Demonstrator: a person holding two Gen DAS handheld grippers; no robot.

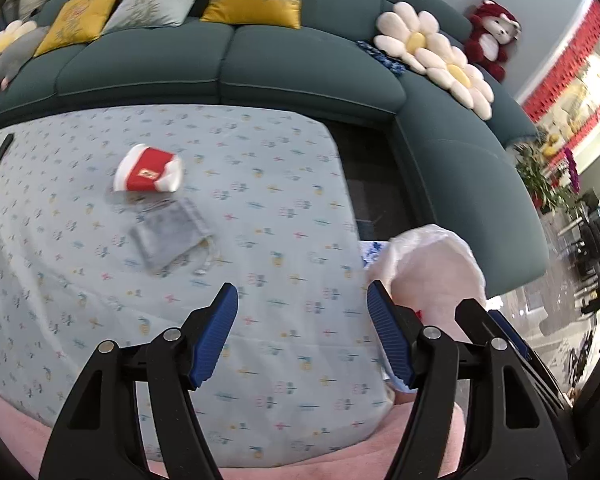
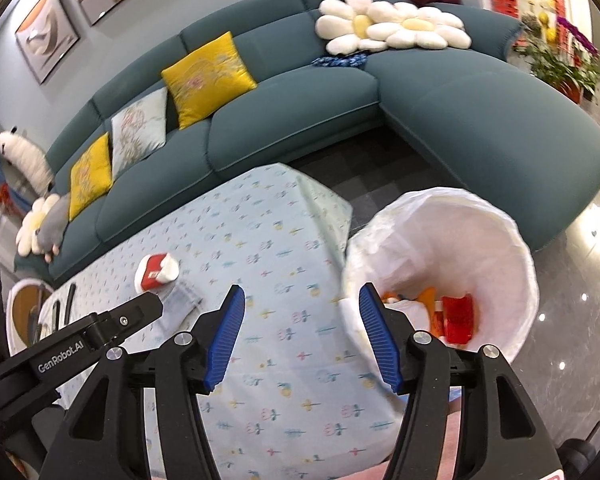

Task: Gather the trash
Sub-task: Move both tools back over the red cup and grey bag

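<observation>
Teal sectional sofa (image 2: pixel 284 120) backs a bench (image 1: pixel 260 200) draped in a pale flower-print cloth. On it, at ten o'clock from the left gripper (image 1: pixel 302 334), lies a crushed red-and-white paper cup (image 1: pixel 148 170), touching a clear plastic bag (image 1: pixel 170 236) just nearer. Both the left gripper and the right gripper (image 2: pixel 302 338) stand spread, pinching nothing. At the right gripper's two o'clock, a white-lined trash bin (image 2: pixel 452 248) holds red and orange trash (image 2: pixel 458 318).
</observation>
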